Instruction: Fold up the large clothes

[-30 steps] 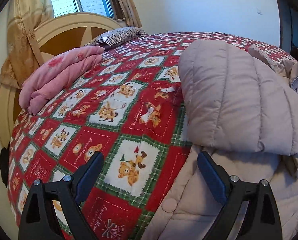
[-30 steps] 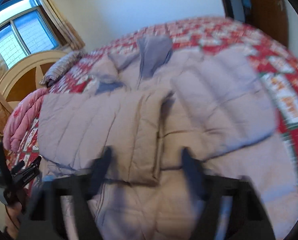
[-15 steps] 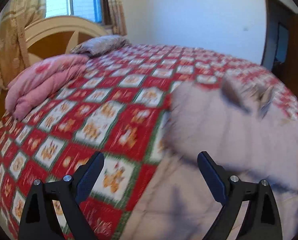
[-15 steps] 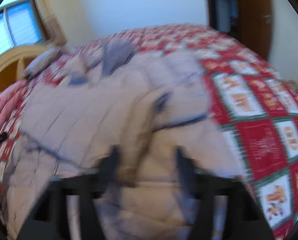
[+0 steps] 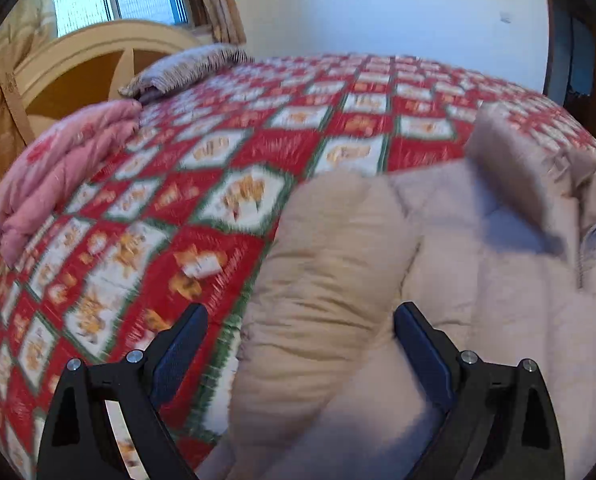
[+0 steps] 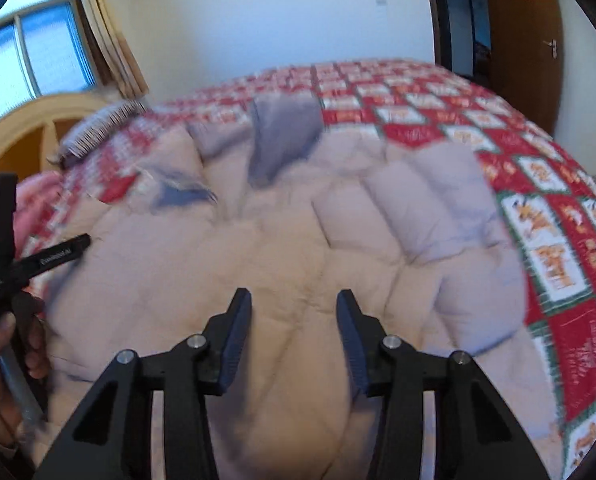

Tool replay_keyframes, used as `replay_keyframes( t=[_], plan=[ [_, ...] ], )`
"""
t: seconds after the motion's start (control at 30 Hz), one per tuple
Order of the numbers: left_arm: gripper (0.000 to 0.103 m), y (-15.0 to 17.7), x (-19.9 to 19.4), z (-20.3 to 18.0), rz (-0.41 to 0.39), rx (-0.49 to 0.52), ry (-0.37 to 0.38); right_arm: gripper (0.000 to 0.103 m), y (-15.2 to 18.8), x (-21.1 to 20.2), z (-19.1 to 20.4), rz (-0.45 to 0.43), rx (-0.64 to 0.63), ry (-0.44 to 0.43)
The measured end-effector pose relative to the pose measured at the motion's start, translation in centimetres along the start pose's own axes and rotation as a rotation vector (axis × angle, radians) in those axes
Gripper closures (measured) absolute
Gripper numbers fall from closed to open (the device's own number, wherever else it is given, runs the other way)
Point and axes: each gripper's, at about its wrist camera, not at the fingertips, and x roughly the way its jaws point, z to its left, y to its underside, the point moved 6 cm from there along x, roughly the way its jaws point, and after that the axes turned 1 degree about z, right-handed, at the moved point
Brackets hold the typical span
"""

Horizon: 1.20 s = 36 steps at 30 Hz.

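A large beige quilted jacket (image 6: pixel 257 248) lies spread on the bed, its grey-lined hood (image 6: pixel 285 136) toward the far side. In the left wrist view a puffy fold of the jacket (image 5: pixel 330 264) runs down between the fingers of my left gripper (image 5: pixel 300 340), which is wide open and not pressing on it. My right gripper (image 6: pixel 293 332) hovers over the jacket's near middle. Its jaws are closing, with only jacket surface showing in the gap and the pads clear of it. The left gripper (image 6: pixel 57 252) and the hand holding it show at the left edge of the right wrist view.
The bed carries a red, white and green bear-print quilt (image 5: pixel 225 152). A folded pink blanket (image 5: pixel 57 168) and a striped pillow (image 5: pixel 185 68) lie near the wooden headboard (image 5: pixel 85 64). A brown door (image 6: pixel 526 40) stands at the far right.
The left gripper has swung right, so the jacket's fold now sits between its fingers instead of bedspread. The right gripper's jaws widened, then narrowed, and its view shifted over the jacket.
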Motion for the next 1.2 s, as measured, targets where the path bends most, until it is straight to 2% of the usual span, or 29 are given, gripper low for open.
replay_keyframes(
  t=[0.1, 0.17, 0.4, 0.5, 0.57, 0.63, 0.67, 0.73, 0.83, 0.97, 1.03, 1.1, 1.2],
  plan=[
    [0.006, 1.2, 1.0, 0.4, 0.001, -0.05, 0.062, 0.057, 1.4, 1.1, -0.4, 0.007, -0.03, 0.003],
    [0.004, 1.4, 1.5, 0.6, 0.017, -0.074, 0.076, 0.057, 1.9, 1.2, -0.4, 0.006, -0.036, 0.004],
    [0.003, 1.4, 1.8, 0.1, 0.018, -0.051, 0.051, 0.057, 2.2, 1.8, -0.2, 0.01, -0.035, 0.016],
    [0.003, 0.8, 0.1, 0.4, 0.025, -0.037, 0.014, 0.057, 1.9, 1.8, -0.1, 0.014, -0.037, 0.012],
    [0.003, -0.3, -2.8, 0.6, -0.021, -0.05, 0.074, 0.057, 1.5, 0.6, -0.1, 0.009, -0.042, -0.015],
    [0.003, -2.2, -6.2, 0.9, -0.117, -0.06, 0.133, 0.054, 0.3, -2.4, -0.8, -0.076, -0.02, -0.05],
    [0.003, -2.9, -7.0, 0.9, -0.14, -0.057, 0.145, 0.05, -0.5, -3.6, -1.2, -0.117, -0.015, -0.059],
    [0.003, -4.7, -7.7, 0.6, -0.171, -0.047, 0.14, 0.049, -2.7, -6.1, -2.6, -0.202, -0.012, -0.044],
    [0.003, -6.4, -5.7, -0.3, -0.158, -0.027, 0.063, 0.049, -5.6, -6.6, -4.7, -0.248, -0.028, 0.041],
    [0.003, -6.4, -1.9, -1.4, -0.098, 0.0, 0.015, 0.052, -7.8, -4.1, -7.7, -0.199, 0.017, 0.087],
    [0.003, -5.8, -0.1, -1.6, -0.07, 0.015, -0.009, 0.053, -8.0, -2.7, -8.1, -0.183, -0.014, 0.109],
    [0.003, -4.8, 1.7, -2.0, -0.033, 0.026, -0.021, 0.061, -7.5, -0.7, -7.8, -0.129, -0.045, 0.09],
    [0.003, -3.8, 3.1, -2.7, -0.006, 0.04, -0.033, 0.063, -6.1, 1.9, -8.6, -0.055, -0.036, 0.078]
  ],
)
